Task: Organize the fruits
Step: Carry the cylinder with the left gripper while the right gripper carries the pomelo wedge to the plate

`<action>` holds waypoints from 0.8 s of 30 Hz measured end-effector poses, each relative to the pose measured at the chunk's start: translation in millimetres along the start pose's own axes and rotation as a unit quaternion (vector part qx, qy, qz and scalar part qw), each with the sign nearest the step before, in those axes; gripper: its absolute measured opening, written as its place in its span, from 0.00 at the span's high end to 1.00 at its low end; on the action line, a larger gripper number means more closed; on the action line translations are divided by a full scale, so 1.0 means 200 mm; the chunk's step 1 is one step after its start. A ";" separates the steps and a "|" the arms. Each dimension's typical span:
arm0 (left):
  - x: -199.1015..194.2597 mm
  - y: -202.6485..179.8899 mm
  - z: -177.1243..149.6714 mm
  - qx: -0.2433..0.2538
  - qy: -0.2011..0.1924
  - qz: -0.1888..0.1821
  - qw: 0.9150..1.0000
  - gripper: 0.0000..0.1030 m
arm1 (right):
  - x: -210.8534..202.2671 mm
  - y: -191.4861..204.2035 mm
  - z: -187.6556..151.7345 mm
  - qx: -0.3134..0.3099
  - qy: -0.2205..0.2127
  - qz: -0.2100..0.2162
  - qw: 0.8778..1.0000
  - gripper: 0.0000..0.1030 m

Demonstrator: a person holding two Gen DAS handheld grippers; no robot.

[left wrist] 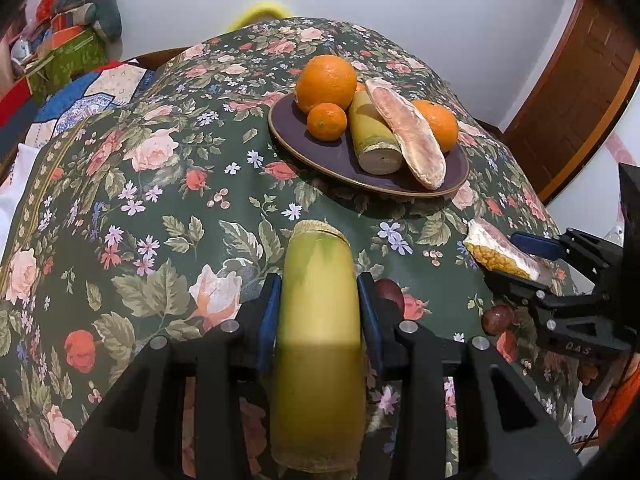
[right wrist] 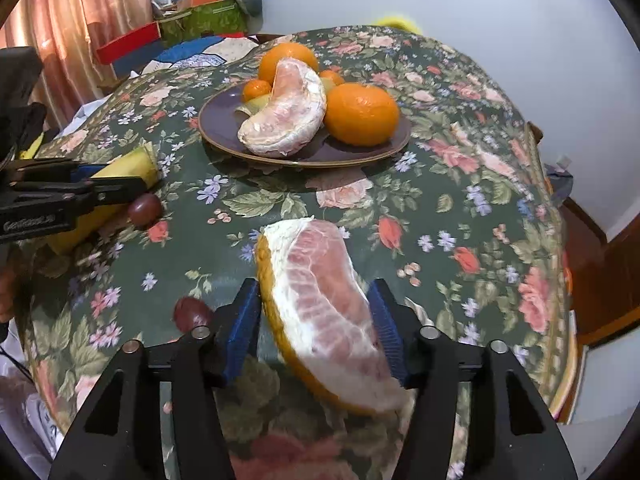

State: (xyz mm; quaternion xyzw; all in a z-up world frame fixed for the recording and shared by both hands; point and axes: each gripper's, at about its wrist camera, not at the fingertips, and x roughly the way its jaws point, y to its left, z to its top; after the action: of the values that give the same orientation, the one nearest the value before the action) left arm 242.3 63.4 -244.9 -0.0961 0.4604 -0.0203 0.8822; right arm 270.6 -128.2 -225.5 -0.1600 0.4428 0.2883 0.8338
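A: Nearest in the left wrist view?

B: The left gripper. Its jaws stand narrow, both blue pads pressed on the sides of a yellow-green cane piece, which runs lengthwise between them, cut end pointing away, over the flowered counter.

A: And the right one?

B: The right gripper has a pomelo wedge between its jaws, pink flesh up, yellow rind along the lower left edge. The jaws are set wider than the left pair. The right pad lies against the wedge; at the left pad I think there is a thin gap, though the fisheye makes that hard to judge. So I cannot tell whether it really grips.

A: Anything loose nearby?

B: Two dark red grapes on the counter. One grape sits just left of the right gripper's left finger; the other grape lies beside the left gripper's tip, near the cane.

A: Farther back?

B: A dark plate in the middle of the counter, well apart from both grippers. On it: a large orange, a small orange in front of it, a second cane piece, a peeled pomelo segment leaning across that, and another orange behind.

A: Beyond the counter?

B: Boxes and cloth piled against a white wall.
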 end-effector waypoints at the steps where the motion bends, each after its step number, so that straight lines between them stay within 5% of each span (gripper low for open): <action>1: 0.00 0.00 0.00 -0.001 -0.001 0.000 1.000 0.63 | 0.00 -0.01 0.00 0.010 -0.004 0.005 1.000 0.46; 10: -0.03 -0.01 0.00 -0.010 -0.006 0.010 1.000 0.63 | -0.06 -0.04 -0.01 0.068 -0.026 0.023 0.997 0.53; 17: -0.14 -0.05 0.06 -0.004 -0.036 0.004 0.999 0.63 | -0.16 -0.05 0.03 0.085 -0.055 0.016 0.995 0.71; 24: -0.22 -0.10 0.09 0.010 -0.053 -0.006 0.999 0.63 | -0.10 -0.08 0.05 0.082 -0.033 0.020 0.996 0.70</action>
State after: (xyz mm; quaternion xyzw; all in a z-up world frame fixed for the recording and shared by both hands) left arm 234.0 51.2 -195.5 -0.0915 0.4120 -0.0253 0.9062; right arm 277.4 -143.0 -203.3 -0.0718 0.4401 0.2730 0.8524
